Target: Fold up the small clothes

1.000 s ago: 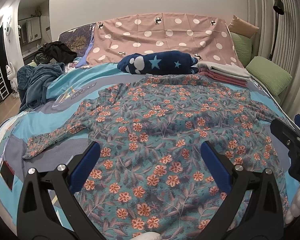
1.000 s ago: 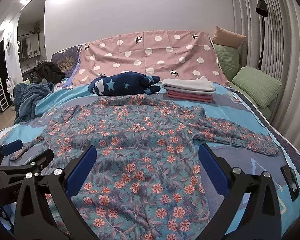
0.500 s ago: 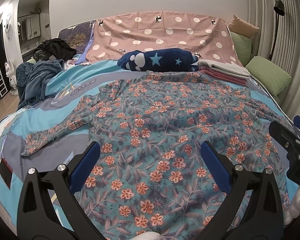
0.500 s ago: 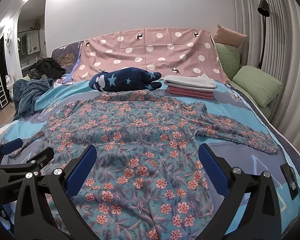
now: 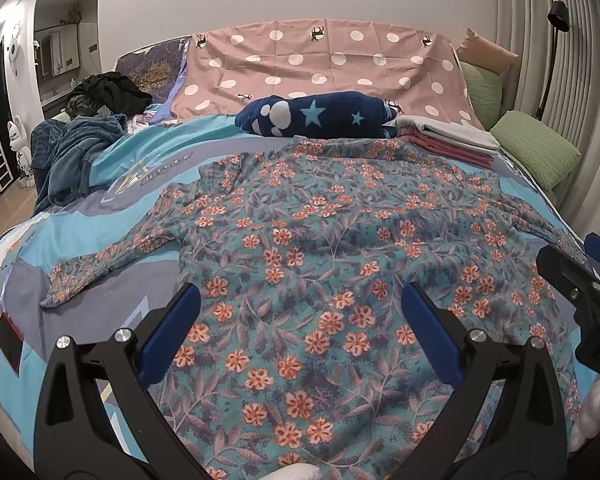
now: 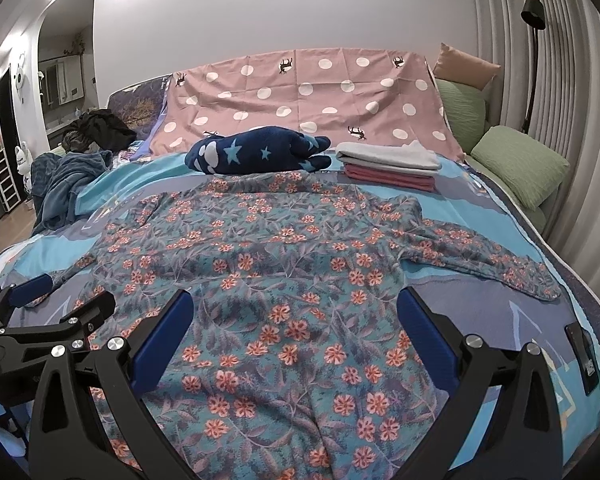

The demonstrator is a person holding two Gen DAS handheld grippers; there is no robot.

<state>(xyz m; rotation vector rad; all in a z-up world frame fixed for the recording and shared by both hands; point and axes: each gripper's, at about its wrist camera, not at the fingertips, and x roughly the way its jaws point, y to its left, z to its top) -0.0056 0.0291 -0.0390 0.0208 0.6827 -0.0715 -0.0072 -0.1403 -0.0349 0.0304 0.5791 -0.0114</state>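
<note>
A teal floral one-piece garment (image 5: 320, 240) lies spread flat on the bed, sleeves out to both sides; it also shows in the right wrist view (image 6: 284, 256). My left gripper (image 5: 300, 320) is open and empty, hovering over the garment's lower left part. My right gripper (image 6: 292, 324) is open and empty over the lower right part, above the split of the legs. Each gripper shows at the edge of the other's view: the right gripper (image 5: 580, 288), the left gripper (image 6: 48, 320).
A folded stack of grey and red clothes (image 6: 392, 164) and a dark blue star plush (image 6: 256, 154) lie at the far side of the bed. Green pillows (image 6: 516, 160) at the right, a blue blanket pile (image 5: 72, 148) at the left. A polka-dot sheet (image 5: 320, 64) covers the headboard.
Both grippers have risen and pulled back slightly, so more of the garment shows. The garment has not moved. Both grippers stay open.
</note>
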